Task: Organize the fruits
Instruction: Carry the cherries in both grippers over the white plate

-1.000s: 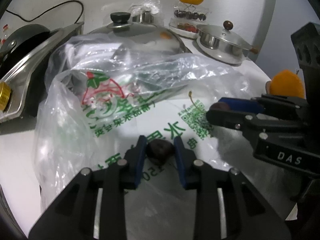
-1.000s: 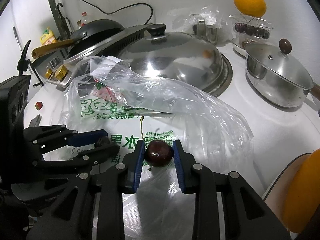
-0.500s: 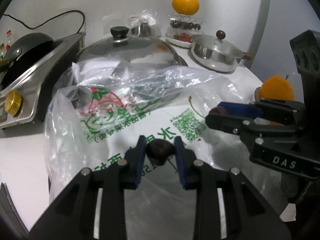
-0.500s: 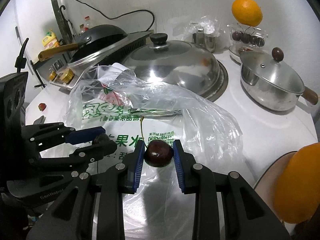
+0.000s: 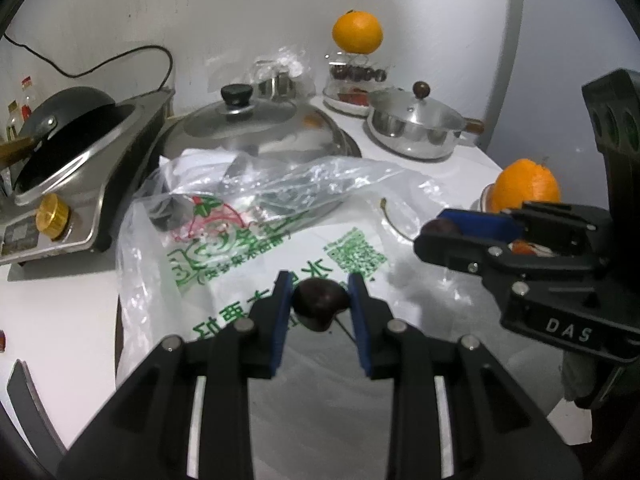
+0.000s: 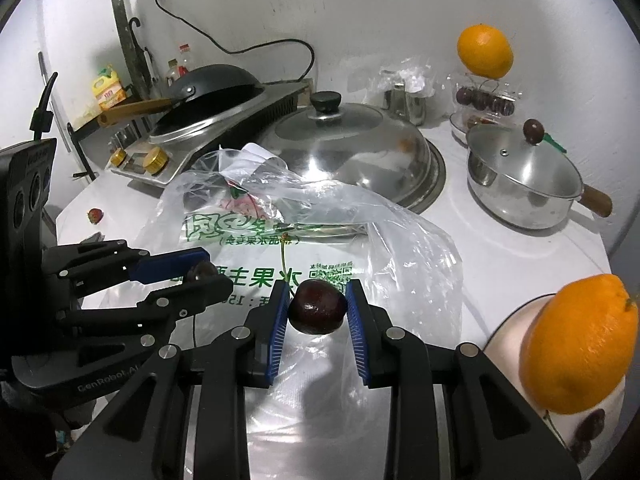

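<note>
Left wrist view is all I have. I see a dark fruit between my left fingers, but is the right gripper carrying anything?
Observer: Yes. The right gripper is shut on a dark cherry with its green stem pointing up.
Operator: What sits beside the nearer orange? I only see the orange.
Observer: That orange rests on a pale plate, and the right wrist view shows dark cherries on the plate below it.
Operator: Any fruit off to my left that I am missing?
Observer: A lone strawberry lies on the white counter, left of the plastic bag.
</note>
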Motion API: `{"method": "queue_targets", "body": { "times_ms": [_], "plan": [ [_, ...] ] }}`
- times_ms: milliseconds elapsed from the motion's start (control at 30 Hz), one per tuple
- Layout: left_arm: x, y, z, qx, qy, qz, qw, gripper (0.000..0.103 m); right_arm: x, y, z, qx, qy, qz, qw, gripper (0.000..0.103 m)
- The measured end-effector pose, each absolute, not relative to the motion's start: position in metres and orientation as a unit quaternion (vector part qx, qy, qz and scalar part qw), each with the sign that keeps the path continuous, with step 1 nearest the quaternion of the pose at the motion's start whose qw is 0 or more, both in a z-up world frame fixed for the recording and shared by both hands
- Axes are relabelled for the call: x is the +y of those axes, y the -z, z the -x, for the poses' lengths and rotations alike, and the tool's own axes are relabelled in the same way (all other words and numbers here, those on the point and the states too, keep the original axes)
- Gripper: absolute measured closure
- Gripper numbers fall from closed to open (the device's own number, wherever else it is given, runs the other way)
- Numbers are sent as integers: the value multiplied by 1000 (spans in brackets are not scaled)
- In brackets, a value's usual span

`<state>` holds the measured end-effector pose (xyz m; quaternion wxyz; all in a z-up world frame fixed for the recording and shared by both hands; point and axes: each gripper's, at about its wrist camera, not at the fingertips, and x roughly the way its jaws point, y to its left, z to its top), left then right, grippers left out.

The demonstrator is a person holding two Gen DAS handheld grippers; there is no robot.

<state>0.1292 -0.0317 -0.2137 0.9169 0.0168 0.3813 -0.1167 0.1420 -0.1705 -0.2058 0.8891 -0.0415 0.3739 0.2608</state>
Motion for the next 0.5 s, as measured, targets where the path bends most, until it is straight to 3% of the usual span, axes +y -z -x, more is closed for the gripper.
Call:
{"method": "queue_targets", "body": {
  "times_ms": [500],
  "plan": [
    [-49,196,-100,362,126,-26,923,74,-190,190,-107,355,-248,38,901,72]
  ]
}}
